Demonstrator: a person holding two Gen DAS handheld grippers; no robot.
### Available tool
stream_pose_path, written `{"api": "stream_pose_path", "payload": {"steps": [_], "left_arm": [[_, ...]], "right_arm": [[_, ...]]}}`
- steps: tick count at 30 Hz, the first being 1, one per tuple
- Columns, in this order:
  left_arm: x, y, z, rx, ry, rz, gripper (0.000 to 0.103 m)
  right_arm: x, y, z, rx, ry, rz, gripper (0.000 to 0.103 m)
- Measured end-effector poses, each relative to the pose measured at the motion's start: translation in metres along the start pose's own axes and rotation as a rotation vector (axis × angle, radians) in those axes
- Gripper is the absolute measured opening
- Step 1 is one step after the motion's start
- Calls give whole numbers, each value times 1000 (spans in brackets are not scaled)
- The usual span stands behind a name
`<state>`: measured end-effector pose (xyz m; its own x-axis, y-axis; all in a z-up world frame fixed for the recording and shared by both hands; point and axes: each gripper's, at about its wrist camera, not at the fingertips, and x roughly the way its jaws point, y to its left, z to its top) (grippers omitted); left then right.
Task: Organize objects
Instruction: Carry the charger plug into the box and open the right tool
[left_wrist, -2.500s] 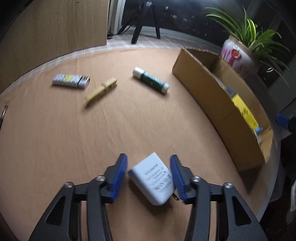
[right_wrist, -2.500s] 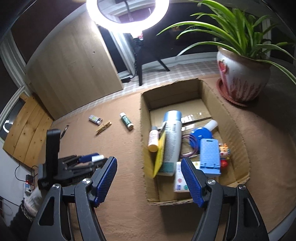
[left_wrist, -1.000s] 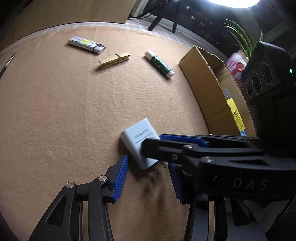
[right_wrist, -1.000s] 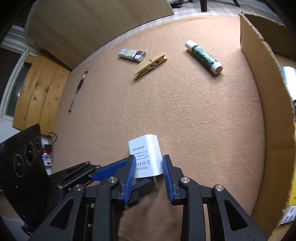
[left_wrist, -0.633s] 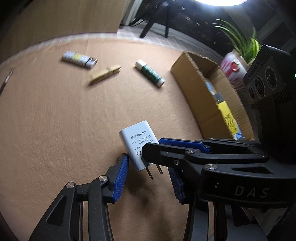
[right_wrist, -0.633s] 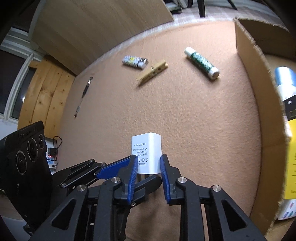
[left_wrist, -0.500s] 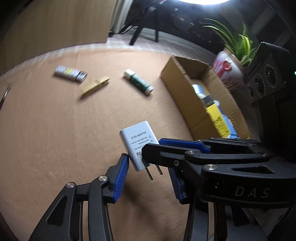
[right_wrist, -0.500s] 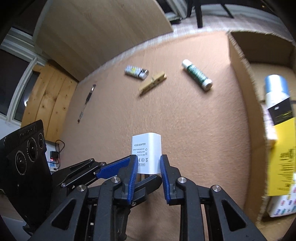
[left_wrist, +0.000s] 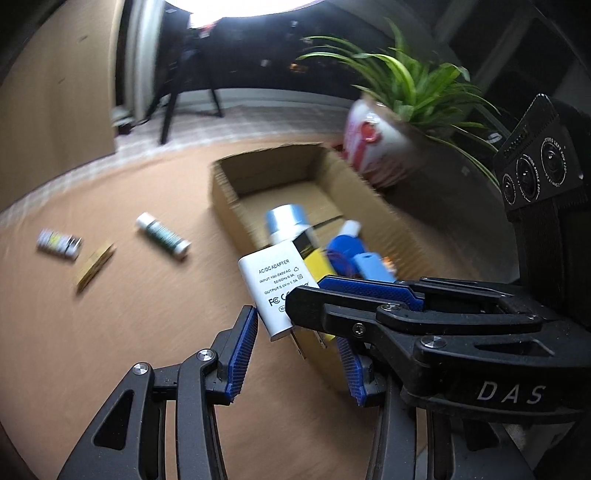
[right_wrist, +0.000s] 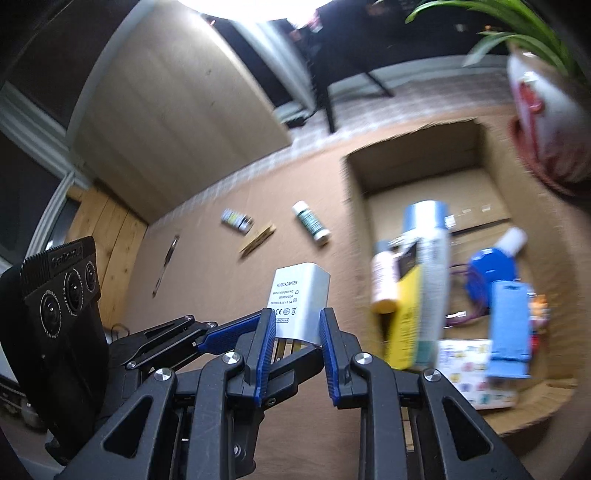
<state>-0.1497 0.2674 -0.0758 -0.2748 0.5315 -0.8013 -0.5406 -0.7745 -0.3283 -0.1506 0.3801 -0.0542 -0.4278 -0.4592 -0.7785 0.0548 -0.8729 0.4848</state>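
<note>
My right gripper (right_wrist: 297, 332) clamped the white adapter (right_wrist: 300, 295) at lower centre (prongs down); my left gripper (left_wrist: 295, 347) pressed its sides too, the cardboard box (right_wrist: 354, 206) at right.

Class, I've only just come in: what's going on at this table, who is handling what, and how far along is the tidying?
A person works two handheld grippers. The right gripper is shut on a white AC/DC adapter, held in the air beside the open cardboard box. The left gripper sits just under it; whether its pads touch the adapter is unclear. The box already holds a spray can, small bottles and packets. A glue stick, a clothespin, a lighter and a pen lie on the brown mat.
</note>
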Motion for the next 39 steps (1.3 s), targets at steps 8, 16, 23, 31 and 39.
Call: {"api": "stream_pose_path", "payload": {"steps": [8, 16, 23, 31, 39], "left_arm": [[29, -50, 28, 103, 6, -34, 46], [53, -80, 46, 155, 19, -51, 46], [64, -86, 50, 165, 24, -59, 46], [61, -75, 51, 170, -15, 10, 95], [51, -54, 52, 127, -29, 31, 95]], "right_arm": [[-33, -44, 7, 73, -79, -56, 23], [-48, -73, 15, 120, -125, -106, 23], [-50, -84, 17, 125, -133, -125, 23], [-60, -79, 17, 96, -207, -222, 63], [-65, -78, 17, 90, -214, -218, 65]]}}
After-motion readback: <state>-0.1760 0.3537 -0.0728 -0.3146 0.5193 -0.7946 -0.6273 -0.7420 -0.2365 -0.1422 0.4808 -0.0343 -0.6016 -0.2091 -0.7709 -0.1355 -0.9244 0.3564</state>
